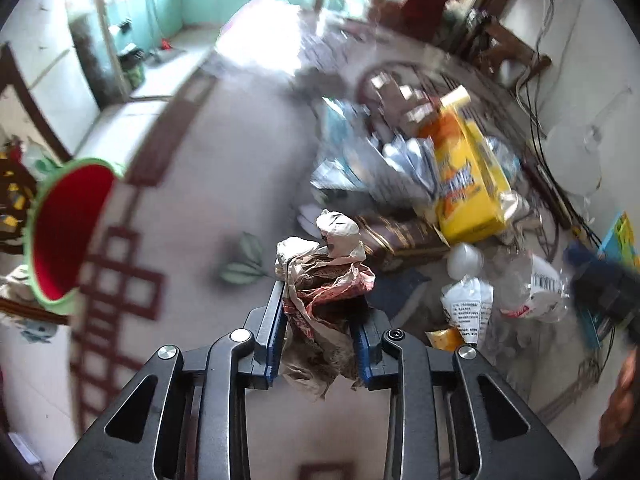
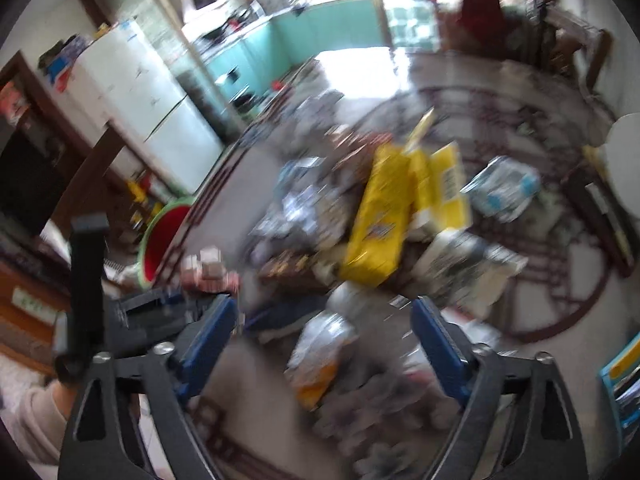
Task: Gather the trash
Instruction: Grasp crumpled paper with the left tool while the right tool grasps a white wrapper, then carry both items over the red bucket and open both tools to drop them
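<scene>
— While the left claw pointed down at the floor, what was between its blue pads?

— A crumpled wad of paper, brown and white with a red print. The pads pressed it from both sides, so the claw was closed on it, and the wad bulged up above the fingertips and hung down below them.

— And the right claw?

— Its jaws stood wide apart with nothing gripped. Under the gap a crinkled clear plastic bag lay on the floor, untouched as far as the blur let me see. At the left edge of that view the left claw showed from the side with the paper wad in it, and a light sleeve low in the corner.

— What lay just past the wad?

— A dark patterned box on the floor, and to the right a heap of clear plastic wrappers, one with a barcode.

— Farther out?

— A yellow snack box leaning among silvery foil packets on the patterned floor. Off to the left stood a green-rimmed bin with a red inside, well apart from the heap. Beyond all that were a white fridge and turquoise cabinets, seen from the right wrist.
</scene>
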Action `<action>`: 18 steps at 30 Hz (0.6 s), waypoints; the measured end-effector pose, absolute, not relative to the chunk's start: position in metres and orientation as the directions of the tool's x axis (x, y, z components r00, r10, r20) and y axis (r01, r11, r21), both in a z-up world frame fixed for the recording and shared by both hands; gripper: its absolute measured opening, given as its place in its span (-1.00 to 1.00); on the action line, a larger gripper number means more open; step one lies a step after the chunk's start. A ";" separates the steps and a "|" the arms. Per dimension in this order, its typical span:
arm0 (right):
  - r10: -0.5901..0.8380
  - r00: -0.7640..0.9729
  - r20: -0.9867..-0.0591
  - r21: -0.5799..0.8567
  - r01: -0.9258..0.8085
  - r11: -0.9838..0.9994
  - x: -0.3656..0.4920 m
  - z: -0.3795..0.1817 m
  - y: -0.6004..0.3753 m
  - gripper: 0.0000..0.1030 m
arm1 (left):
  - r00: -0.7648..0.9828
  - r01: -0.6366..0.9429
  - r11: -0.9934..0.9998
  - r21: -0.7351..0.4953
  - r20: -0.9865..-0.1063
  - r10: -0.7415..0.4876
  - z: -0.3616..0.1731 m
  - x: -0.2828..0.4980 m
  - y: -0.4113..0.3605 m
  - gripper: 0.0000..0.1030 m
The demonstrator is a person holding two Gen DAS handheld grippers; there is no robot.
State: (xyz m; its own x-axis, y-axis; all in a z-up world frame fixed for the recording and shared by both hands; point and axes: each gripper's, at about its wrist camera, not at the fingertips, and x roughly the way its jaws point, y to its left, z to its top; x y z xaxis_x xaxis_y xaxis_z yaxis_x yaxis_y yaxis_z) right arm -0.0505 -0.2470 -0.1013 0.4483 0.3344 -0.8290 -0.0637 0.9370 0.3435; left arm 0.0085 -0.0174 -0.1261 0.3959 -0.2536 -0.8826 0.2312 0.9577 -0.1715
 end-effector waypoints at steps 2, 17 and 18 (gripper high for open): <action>0.377 0.384 -0.843 0.384 -0.061 0.921 -0.051 -0.120 -0.237 0.35 | 0.420 0.213 0.963 -0.167 -0.874 -0.245 -0.124 0.017 -0.013 -0.46; 0.340 0.353 -0.872 0.360 -0.010 0.933 -0.033 -0.159 -0.219 -0.66 | 0.507 0.154 0.976 -0.153 -0.836 -0.211 -0.097 0.007 0.035 -0.43; 0.346 0.370 -0.862 0.370 -0.006 0.929 -0.031 -0.153 -0.218 -0.70 | 0.510 0.150 0.976 -0.157 -0.834 -0.212 -0.096 0.007 0.039 -0.43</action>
State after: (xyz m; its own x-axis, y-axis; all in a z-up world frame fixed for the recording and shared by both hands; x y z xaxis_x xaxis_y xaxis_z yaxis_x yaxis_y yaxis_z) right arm -0.0314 -0.2182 -0.1528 0.3698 0.3462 -0.8622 -0.0059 0.9289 0.3704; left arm 0.0069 0.0385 -0.0964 0.5096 -0.2122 -0.8338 0.1502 0.9762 -0.1566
